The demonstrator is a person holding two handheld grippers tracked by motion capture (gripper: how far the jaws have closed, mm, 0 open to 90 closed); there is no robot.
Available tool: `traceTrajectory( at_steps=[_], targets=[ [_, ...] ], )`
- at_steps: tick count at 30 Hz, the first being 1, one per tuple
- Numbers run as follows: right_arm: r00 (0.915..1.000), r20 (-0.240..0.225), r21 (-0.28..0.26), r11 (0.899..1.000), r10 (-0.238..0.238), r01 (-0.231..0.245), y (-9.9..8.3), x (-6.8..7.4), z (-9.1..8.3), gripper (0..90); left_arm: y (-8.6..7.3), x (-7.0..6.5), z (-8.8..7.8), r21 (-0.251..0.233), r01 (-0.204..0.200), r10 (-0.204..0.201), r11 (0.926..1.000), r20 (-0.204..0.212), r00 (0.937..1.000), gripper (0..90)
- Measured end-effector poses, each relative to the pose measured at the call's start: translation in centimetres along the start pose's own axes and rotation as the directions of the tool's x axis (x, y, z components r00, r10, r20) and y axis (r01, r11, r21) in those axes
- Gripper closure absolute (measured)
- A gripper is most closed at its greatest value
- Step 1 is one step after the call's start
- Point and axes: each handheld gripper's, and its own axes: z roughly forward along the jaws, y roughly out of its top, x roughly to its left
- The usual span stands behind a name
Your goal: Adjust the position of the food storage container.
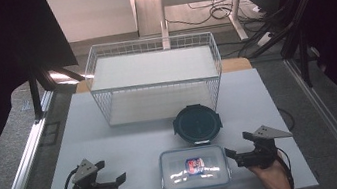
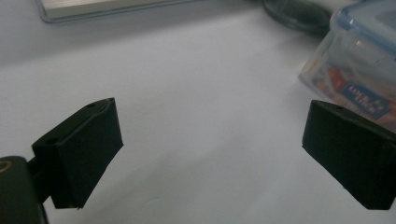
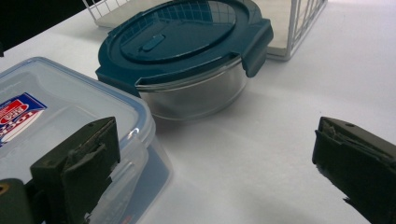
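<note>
High view showed the left claw (image 1: pixel 109 176) at the near left of the white tabletop (image 1: pixel 128 141), its jaws spread wide with nothing between them, pointing right toward the clear rectangular plastic box with a blue-edged lid and a red and blue label (image 1: pixel 194 169). That box lay at the near middle, long axis running left to right, so each short end faced one claw. The right claw (image 1: pixel 238 151) stood just beside the box's right end, jaws likewise apart and empty, and looked the nearer of the two; the left claw was farther off across bare tabletop. Just behind the box sat the round glass bowl with a dark teal clip lid (image 1: pixel 197 123), and behind that the white wire basket (image 1: pixel 153 76).

Counted: two claws, one rectangular box, one round bowl, one basket.

In the right gripper view the box's corner (image 3: pixel 70 116) lay against the left-hand jaw, so a small sideways shift would probably bring the box between them.
</note>
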Motion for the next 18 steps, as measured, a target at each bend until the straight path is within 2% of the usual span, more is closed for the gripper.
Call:
traceTrajectory(
  at_steps=[4, 5, 11, 18],
  targets=[
    [0.9994, -0.01, 0.0, 0.999, 0.034, -0.034, 0.01, -0.16, 0.18, 0.0, 0.06, -0.33, 0.25, 0.005, -0.02, 0.02, 0.9998, 0.01, 0.9998, 4.7],
    [0.9988, -0.024, 0.004, 0.999, 0.042, -0.042, 0.04, -0.16, 0.22, 0.0, 0.08, -0.37, 0.28, 0.002, -0.018, 0.018, 0.9998, 0.018, 0.9997, 4.8],
    [0.9988, -0.026, 0.008, 0.999, 0.043, -0.042, 0.13, -0.04, 0.26, 0.0, 0.09, -0.41, 0.31, -0.001, -0.013, 0.013, 0.9999, 0.038, 0.9992, 5.3],
    [0.9988, -0.021, 0.014, 0.999, 0.044, -0.044, 0.21, -0.01, 0.22, 0.7, 0.04, -0.44, 0.36, -0.001, -0.025, 0.025, 0.9997, 0.034, 0.9991, 5.6]
  ],
)
